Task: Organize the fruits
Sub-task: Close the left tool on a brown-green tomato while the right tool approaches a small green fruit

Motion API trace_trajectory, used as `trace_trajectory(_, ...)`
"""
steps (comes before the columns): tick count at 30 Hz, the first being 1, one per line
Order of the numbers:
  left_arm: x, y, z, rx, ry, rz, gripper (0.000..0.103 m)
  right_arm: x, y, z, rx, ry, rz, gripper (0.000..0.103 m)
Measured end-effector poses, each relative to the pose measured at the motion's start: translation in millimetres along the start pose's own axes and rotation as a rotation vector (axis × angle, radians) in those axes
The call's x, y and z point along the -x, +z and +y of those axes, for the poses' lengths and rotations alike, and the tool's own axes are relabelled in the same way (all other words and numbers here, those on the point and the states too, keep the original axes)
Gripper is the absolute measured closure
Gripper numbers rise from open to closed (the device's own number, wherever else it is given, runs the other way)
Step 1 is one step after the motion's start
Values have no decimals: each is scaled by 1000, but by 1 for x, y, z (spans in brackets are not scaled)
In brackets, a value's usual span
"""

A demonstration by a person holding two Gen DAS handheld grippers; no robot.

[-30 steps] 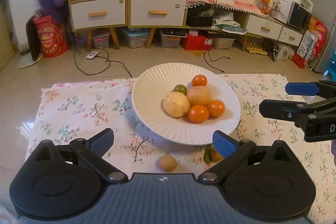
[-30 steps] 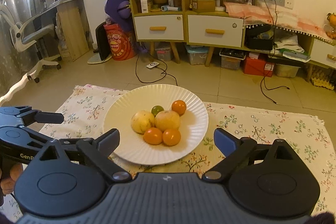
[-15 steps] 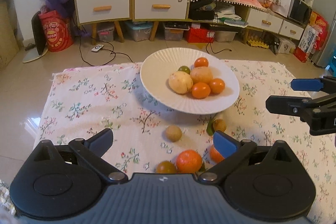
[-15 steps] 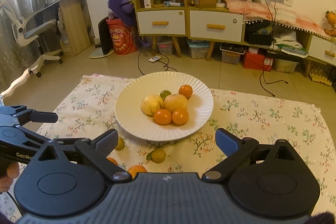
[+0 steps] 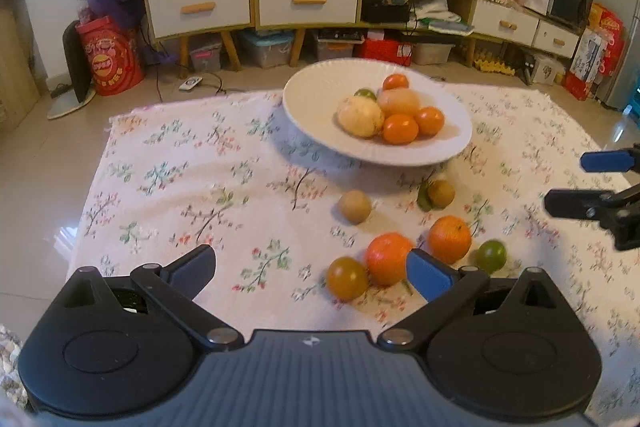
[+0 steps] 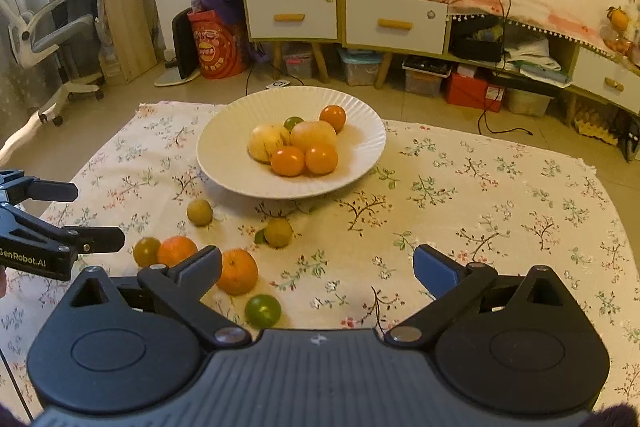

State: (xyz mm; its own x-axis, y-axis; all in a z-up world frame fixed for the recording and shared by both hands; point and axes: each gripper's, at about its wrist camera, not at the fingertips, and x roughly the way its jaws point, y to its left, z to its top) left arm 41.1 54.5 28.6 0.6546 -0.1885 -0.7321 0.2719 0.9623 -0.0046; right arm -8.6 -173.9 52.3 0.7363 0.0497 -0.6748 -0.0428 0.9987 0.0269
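A white ribbed plate [image 5: 316,107] [image 6: 228,155] on the floral cloth holds several fruits: small oranges, two pale round fruits and a green one. Loose on the cloth in front of it lie two brown round fruits [image 5: 355,206] [image 6: 199,212], two oranges [image 5: 449,238] [image 6: 237,271], a dark orange-green fruit [image 5: 347,277] [image 6: 146,251] and a green lime [image 5: 491,255] [image 6: 262,309]. My left gripper [image 5: 312,267] is open and empty, near the loose fruits. My right gripper [image 6: 318,265] is open and empty, above the cloth's near side.
The floral cloth [image 5: 180,187] covers a low table with tiled floor around it. A cabinet with white drawers [image 6: 344,19], storage boxes, cables and a red bag stand beyond. An office chair [image 6: 44,39] is at the far left.
Both grippers have pulled back and up from the plate. The loose fruits in front of the plate have come into view. Both grippers stay open.
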Motion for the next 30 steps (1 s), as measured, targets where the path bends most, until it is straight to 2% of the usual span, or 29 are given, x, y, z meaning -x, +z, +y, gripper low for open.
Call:
trace_trajectory(9, -12, -21, 4, -39, 10, 32, 19, -4, -13, 4, 35, 2, 8, 0)
trace_trajectory(17, -28, -36, 0, -97, 36, 41, 20, -18, -32, 16, 123, -9, 78, 0)
trace_trajectory(22, -33, -35, -3, -104, 17, 33, 22, -21, -35, 21, 154, 8, 100, 0)
trace_trajectory(25, -36, -32, -6, -103, 0, 23, 30, -24, -36, 22, 157, 7, 113, 0)
trace_trajectory(30, -38, -24, -9, -89, -27, 16, 56, -26, -37, 25, 166, 8, 123, 0)
